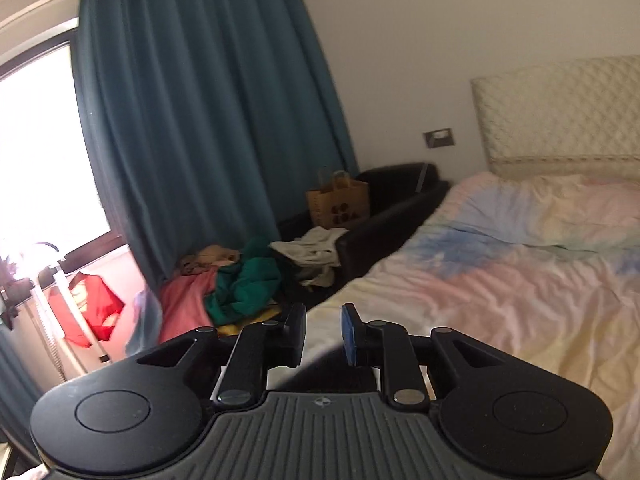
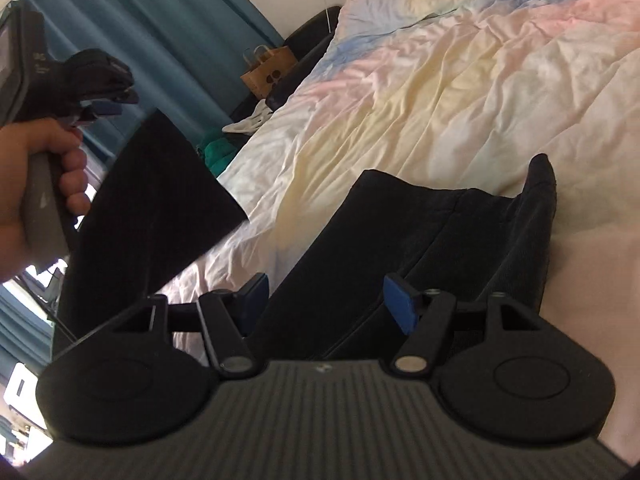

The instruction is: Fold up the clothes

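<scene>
I am looking along my right gripper (image 2: pixel 324 300) and seeing its blue-padded fingers spread wide apart, grasping nothing. Between and beyond them a dark garment (image 2: pixel 432 240) is lying on the near part of the bed (image 2: pixel 420 80), one edge standing up at the far right. On the left of that view a hand (image 2: pixel 36 184) is gripping the handle of my left gripper (image 2: pixel 102 106), raised above the bedding. Another part of the dark cloth is hanging just below its tips, but I cannot tell whether the fingers are pinching it. In the left wrist view the same fingers are showing a narrow gap with nothing visible between them, the rumpled pastel bedding spreading away to the right. Far left, a blue curtain (image 1: pixel 208 120) is hanging by a window, with a heap of clothes (image 1: pixel 240 280) on the floor beneath it and a paper bag (image 1: pixel 338 204) sitting on a dark chair (image 1: pixel 392 216).
</scene>
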Action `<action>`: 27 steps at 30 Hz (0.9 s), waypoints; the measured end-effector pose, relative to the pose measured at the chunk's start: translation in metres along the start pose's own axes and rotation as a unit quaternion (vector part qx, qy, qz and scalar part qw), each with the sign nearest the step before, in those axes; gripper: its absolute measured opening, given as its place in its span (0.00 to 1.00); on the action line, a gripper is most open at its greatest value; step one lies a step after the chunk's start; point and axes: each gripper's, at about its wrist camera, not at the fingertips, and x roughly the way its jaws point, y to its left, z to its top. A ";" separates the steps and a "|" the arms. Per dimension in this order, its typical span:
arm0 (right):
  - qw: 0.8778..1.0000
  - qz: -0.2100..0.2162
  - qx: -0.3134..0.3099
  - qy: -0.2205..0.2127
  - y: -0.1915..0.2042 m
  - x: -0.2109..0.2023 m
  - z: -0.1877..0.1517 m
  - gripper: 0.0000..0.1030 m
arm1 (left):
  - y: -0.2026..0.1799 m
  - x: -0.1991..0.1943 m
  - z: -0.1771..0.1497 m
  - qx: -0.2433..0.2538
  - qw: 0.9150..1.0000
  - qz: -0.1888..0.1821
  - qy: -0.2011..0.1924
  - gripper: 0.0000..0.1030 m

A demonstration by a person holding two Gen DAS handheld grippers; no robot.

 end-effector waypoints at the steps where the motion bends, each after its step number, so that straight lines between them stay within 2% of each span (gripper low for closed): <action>1: 1.000 -0.002 0.003 0.001 -0.002 0.001 0.001 0.65 | -0.009 0.001 -0.006 0.003 1.000 -0.017 0.007 0.38; 4: 1.000 -0.005 0.011 0.005 -0.008 0.005 0.002 0.65 | -0.017 -0.007 -0.039 0.008 0.998 -0.042 0.049 0.38; 7: 1.000 -0.001 0.020 0.012 -0.012 0.007 0.003 0.65 | 0.004 -0.039 -0.080 -0.004 0.997 -0.029 0.076 0.39; 10: 1.000 0.003 0.018 0.015 -0.011 0.006 0.003 0.65 | 0.047 -0.100 -0.128 -0.040 0.994 0.011 0.105 0.43; 13: 1.000 0.012 0.011 0.024 -0.008 0.006 0.002 0.65 | 0.090 -0.161 -0.176 -0.075 0.987 0.051 0.134 0.44; 17: 0.999 0.030 -0.005 0.039 0.001 0.003 0.000 0.65 | 0.132 -0.256 -0.234 -0.102 0.972 0.116 0.175 0.44; 21: 0.996 0.059 -0.028 0.058 0.014 -0.001 -0.001 0.65 | 0.154 -0.333 -0.275 -0.179 0.958 0.152 0.166 0.48; 25: 0.991 0.085 -0.065 0.077 0.032 -0.004 0.000 0.65 | 0.162 -0.372 -0.301 -0.274 0.934 0.174 0.150 0.50; 27: 0.988 0.089 -0.083 0.097 0.047 0.002 0.002 0.65 | 0.164 -0.378 -0.304 -0.302 0.928 0.171 0.140 0.50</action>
